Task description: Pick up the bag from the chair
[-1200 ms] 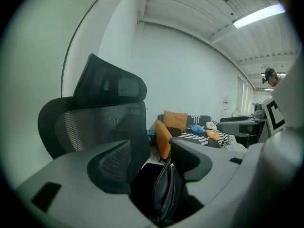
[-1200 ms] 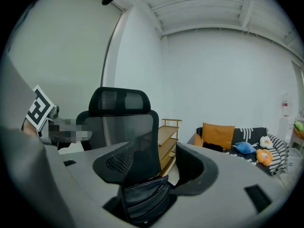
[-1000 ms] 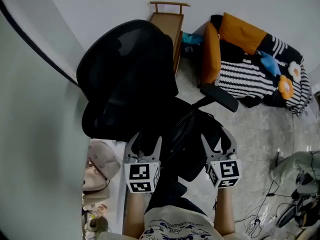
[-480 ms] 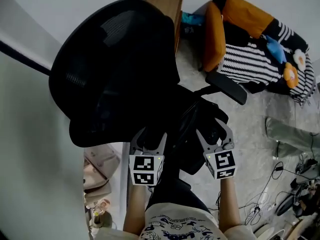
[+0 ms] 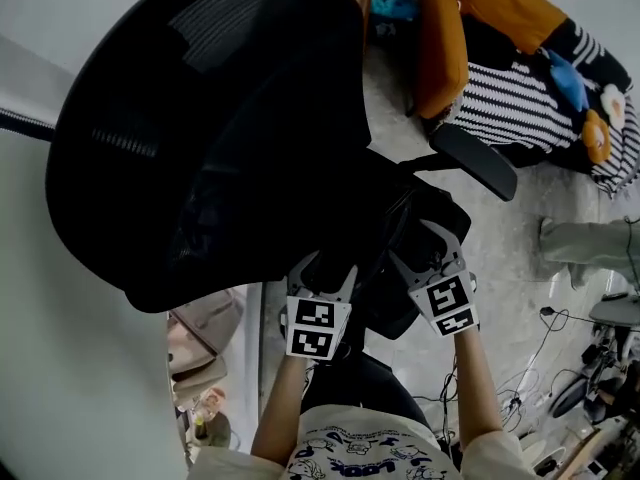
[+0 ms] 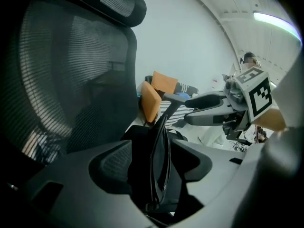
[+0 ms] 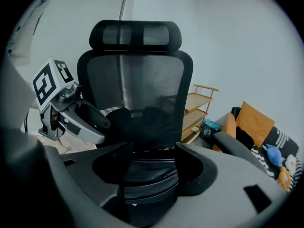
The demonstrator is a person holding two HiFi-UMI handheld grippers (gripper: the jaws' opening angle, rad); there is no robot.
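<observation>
Chair: a black mesh office chair (image 5: 215, 118) fills the left of the head view; its seat lies below and to the right of the backrest.
Left gripper: the left gripper (image 5: 325, 273) points forward over the seat edge on an outstretched forearm. Its jaws are spread wide, and no pad is seen touching anything.
Bag: the black bag (image 6: 159, 160) sits on the seat in front of the backrest. In the left gripper view its thin zipped edge stands upright in the gap between the jaws and runs straight away from them.
Right gripper: the right gripper (image 5: 425, 253) is angled inward toward the left one, its jaws likewise apart. In the right gripper view the bag's zipped side lies crosswise, low between them.
Armrest: the armrest (image 5: 475, 160) juts out just beyond the right gripper.
Nearer hand: both grippers straddle the bag, and neither is clearly nearer.
Coming move: it likely depends on closing across the thin edge, which lines up best with the left gripper.
</observation>
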